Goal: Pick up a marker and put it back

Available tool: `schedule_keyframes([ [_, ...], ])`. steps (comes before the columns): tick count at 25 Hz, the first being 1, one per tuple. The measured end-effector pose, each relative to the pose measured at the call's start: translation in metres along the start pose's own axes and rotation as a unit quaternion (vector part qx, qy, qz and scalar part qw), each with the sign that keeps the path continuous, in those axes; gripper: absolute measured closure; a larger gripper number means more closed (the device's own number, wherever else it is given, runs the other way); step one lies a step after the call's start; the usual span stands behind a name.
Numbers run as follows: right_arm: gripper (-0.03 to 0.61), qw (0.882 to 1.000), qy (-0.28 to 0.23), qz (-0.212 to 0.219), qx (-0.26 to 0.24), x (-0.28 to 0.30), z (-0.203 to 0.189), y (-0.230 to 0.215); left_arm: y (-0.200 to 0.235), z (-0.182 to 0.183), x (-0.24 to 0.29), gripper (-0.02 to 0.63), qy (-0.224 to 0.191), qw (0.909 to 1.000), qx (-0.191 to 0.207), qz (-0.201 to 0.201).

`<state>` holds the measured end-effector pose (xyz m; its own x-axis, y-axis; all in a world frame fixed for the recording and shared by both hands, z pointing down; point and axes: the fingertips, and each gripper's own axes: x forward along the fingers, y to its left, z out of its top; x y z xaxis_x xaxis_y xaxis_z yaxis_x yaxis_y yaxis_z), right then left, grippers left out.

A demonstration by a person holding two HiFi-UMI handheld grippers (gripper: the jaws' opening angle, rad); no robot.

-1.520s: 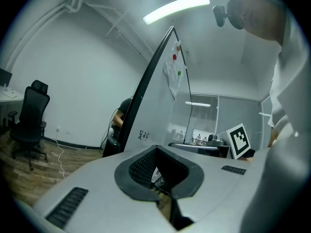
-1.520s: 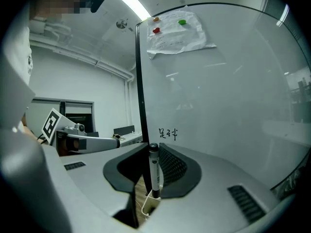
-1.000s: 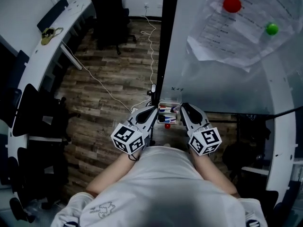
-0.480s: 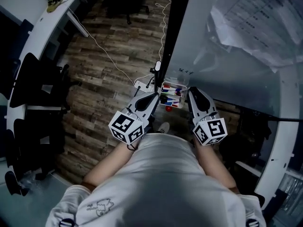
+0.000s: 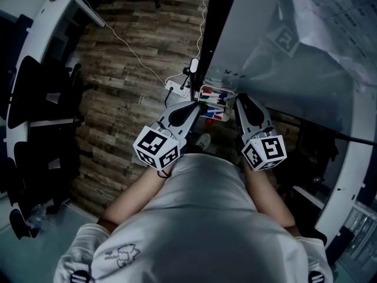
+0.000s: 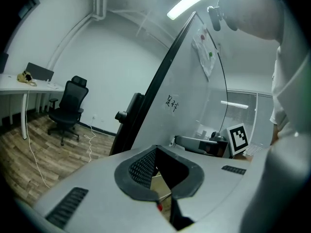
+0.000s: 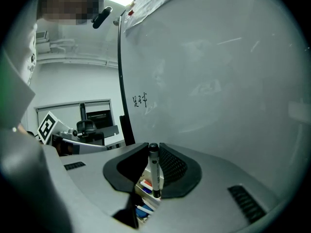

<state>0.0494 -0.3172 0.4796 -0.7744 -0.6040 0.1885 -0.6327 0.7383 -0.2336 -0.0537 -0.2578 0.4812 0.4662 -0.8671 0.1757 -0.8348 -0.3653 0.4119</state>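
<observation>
A: Right gripper (image 7: 151,155), state?

B: Closed on a marker (image 7: 155,174). White barrel, black cap at the far end, lying along the jaws and pressed to the ribbed pad at the right of the frame.

A: Where's that relative to the tray?

B: Just above it. In the right gripper view, the tray's (image 5: 215,118) other markers (image 7: 144,186), with red and blue caps, show through the gap below the held one. In the head view the tray sits centre frame, at the foot of the whiteboard (image 5: 265,52), and both gripper tips are right beside it, one on each side.

A: Can you see the held marker from the head view?

B: No, too small and dark there.

A: Left gripper (image 6: 156,165)?

B: Jaws apart, narrow gap, nothing between them. Through the gap there's just a tan surface and a red spot, which I can't identify.

A: Anything else?

B: Small red round thing (image 5: 208,122) just below the tray in the head view. Wood floor (image 5: 129,69) at upper left, with a white cable (image 5: 132,52) running across it. Black office chair (image 6: 68,108) at left in the left gripper view. Small scribble (image 7: 139,100) on the board, left of centre in the right gripper view.
</observation>
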Motion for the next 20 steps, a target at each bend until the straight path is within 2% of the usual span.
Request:
schedule_keyframes([
  [20, 0.502, 0.998, 0.037, 0.012, 0.042, 0.01, -0.028, -0.01, 0.011, -0.012, 0.017, 0.609, 0.017, 0.9997, -0.014, 0.012],
])
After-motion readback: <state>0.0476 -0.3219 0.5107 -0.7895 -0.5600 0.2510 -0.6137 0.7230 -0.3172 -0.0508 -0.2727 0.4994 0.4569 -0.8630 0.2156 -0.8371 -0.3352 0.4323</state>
